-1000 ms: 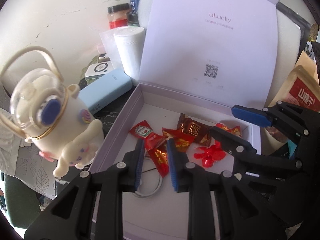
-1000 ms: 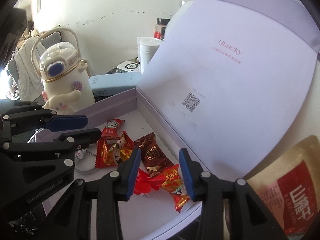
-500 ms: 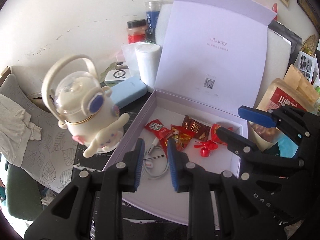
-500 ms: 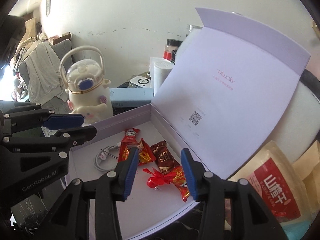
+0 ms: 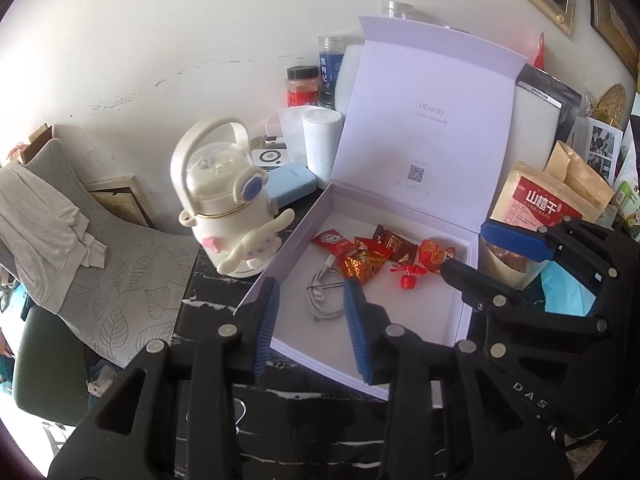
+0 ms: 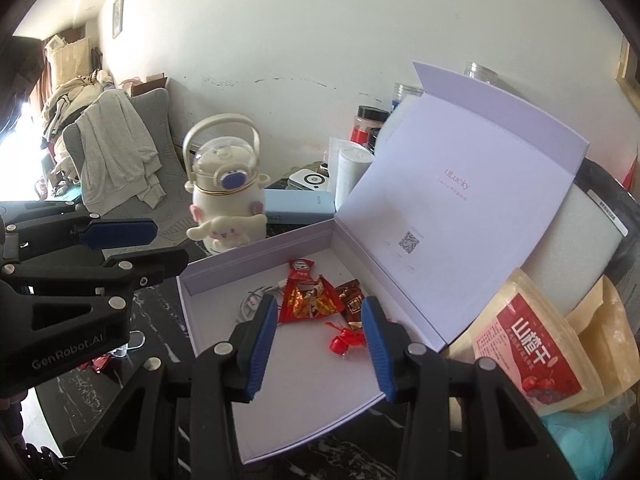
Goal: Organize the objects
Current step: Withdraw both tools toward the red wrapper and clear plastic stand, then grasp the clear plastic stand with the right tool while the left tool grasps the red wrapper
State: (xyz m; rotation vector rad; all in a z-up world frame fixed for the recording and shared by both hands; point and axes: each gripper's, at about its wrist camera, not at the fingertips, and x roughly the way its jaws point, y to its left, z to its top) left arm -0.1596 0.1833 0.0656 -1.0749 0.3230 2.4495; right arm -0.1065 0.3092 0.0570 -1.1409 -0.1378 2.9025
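Both grippers have drawn back, empty, from the lavender box [image 5: 464,292] of snacks.

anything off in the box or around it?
One mismatch: a white charging cable lies coiled in the lavender box beside the red snack packets. The white bottle stands upright outside it. Nothing looks spilled or damaged.

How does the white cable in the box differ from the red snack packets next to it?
The white cable is a thin coiled loop nearer the box's front; the red snack packets are flat, shiny foil wrappers in a cluster toward the lid side. The cable is plain white, the packets printed red and gold. Both lie loose on the box floor, ungripped.
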